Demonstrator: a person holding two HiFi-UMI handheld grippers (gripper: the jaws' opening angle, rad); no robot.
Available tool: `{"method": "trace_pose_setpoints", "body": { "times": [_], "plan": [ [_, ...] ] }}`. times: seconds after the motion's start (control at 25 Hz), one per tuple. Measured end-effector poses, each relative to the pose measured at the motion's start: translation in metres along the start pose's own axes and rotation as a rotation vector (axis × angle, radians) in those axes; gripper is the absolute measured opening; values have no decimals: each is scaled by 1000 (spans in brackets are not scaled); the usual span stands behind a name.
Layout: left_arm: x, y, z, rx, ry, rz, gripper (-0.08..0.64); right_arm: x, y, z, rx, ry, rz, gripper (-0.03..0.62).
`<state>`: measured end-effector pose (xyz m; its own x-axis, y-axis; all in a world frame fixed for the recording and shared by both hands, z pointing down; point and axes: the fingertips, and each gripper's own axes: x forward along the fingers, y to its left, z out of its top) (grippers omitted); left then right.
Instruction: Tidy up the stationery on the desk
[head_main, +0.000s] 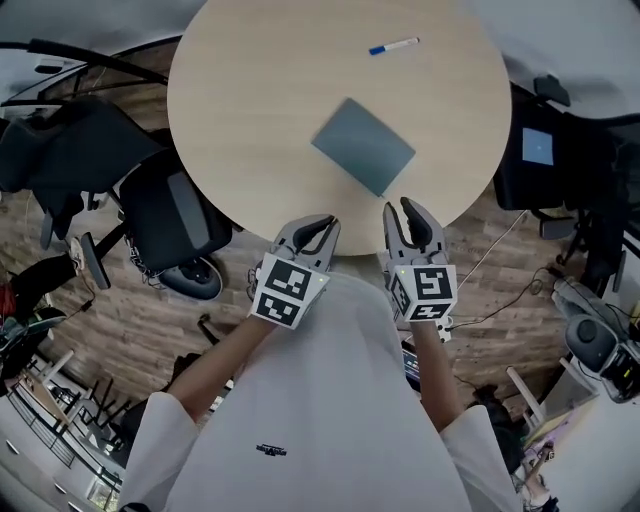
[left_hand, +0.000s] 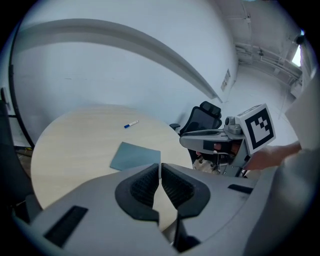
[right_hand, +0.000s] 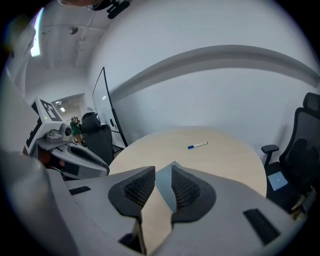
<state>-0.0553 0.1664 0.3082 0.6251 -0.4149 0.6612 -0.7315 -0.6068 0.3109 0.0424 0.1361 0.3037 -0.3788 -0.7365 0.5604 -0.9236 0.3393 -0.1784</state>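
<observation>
A white marker with a blue cap (head_main: 393, 46) lies at the far side of the round wooden table (head_main: 250, 90). Nearer me, a flat grey notebook (head_main: 363, 146) lies at an angle. Both grippers hover over the table's near edge, empty. My left gripper (head_main: 326, 222) has its pads together with nothing between them. My right gripper (head_main: 400, 208) stands narrowly open, just short of the notebook's near corner. In the left gripper view the left gripper (left_hand: 160, 167) points toward the notebook (left_hand: 134, 156) and marker (left_hand: 131, 124). In the right gripper view the notebook (right_hand: 165, 185) shows through the gap of the right gripper (right_hand: 163, 167), with the marker (right_hand: 198, 145) beyond.
A black office chair (head_main: 175, 215) stands at the table's left, and another chair (head_main: 540, 150) at its right. Cables run over the wooden floor (head_main: 500, 290) to the right. A white wall lies behind the table.
</observation>
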Motion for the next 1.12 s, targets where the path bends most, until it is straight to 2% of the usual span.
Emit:
{"method": "trace_pose_setpoints", "body": {
  "times": [0.16,0.36,0.44,0.6,0.76,0.84,0.96,1.12],
  "plan": [
    [28,2,11,24,26,65,31,23,-25,-2,5,25,47,104],
    [61,9,9,-74,38,126,34,54,-42,-12,-48,99,152,133],
    [69,11,7,-102,37,139,76,63,-46,-13,-88,116,180,135],
    [84,21,2,-141,37,160,94,82,-54,-14,-131,139,200,138],
    [109,39,-1,-129,63,179,104,110,-67,-20,-139,150,197,141],
    [117,46,0,-137,74,197,167,119,-72,-20,-150,163,205,144],
    [131,57,-6,-183,85,212,196,134,-79,-23,-169,180,215,165],
    [150,70,-14,-227,85,227,199,156,-88,-34,-189,207,240,191]
  ]
}}
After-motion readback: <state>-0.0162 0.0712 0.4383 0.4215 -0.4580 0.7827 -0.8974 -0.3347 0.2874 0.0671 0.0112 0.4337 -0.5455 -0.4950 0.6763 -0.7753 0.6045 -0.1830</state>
